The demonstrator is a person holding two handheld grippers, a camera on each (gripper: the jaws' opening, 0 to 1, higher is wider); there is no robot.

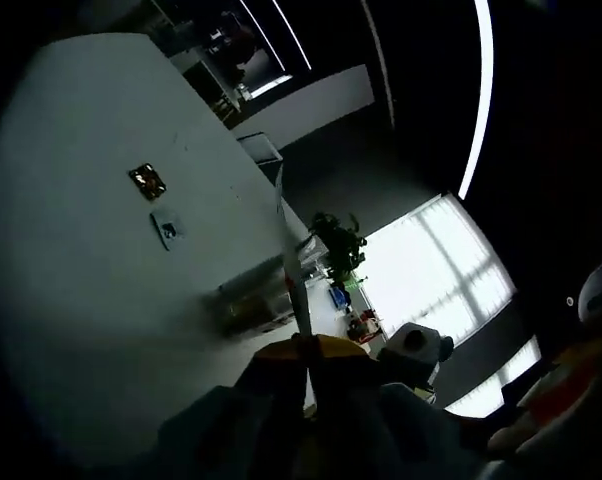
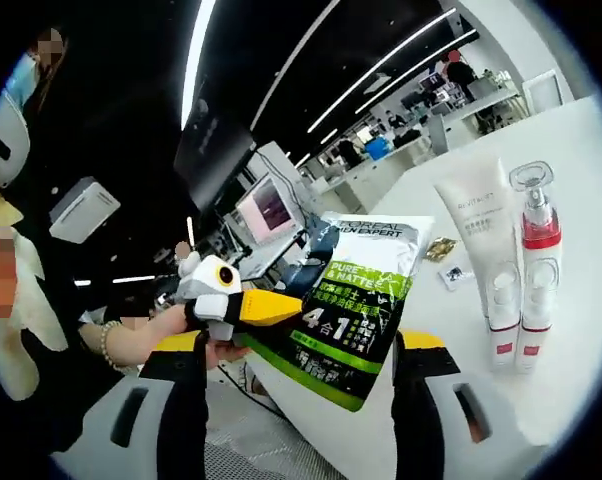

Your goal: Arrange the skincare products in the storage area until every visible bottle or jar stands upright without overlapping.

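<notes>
Left gripper [image 2: 271, 308] clamped the green sachet [image 2: 361, 305] at frame centre (edge-on in its own view) | right gripper [image 2: 296, 365] jaws apart | white tube [image 2: 481, 260] and red-banded bottle [image 2: 536, 265] upright at right on white table [image 2: 581, 150].

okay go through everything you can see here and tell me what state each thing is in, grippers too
Green sachet: off the table, pinched at its left edge by the left gripper.
White tube: upright on the table.
Red-banded pump bottle: upright, right beside the tube.
Small packets: lying flat behind.
Right gripper: open, holding nothing.
</notes>
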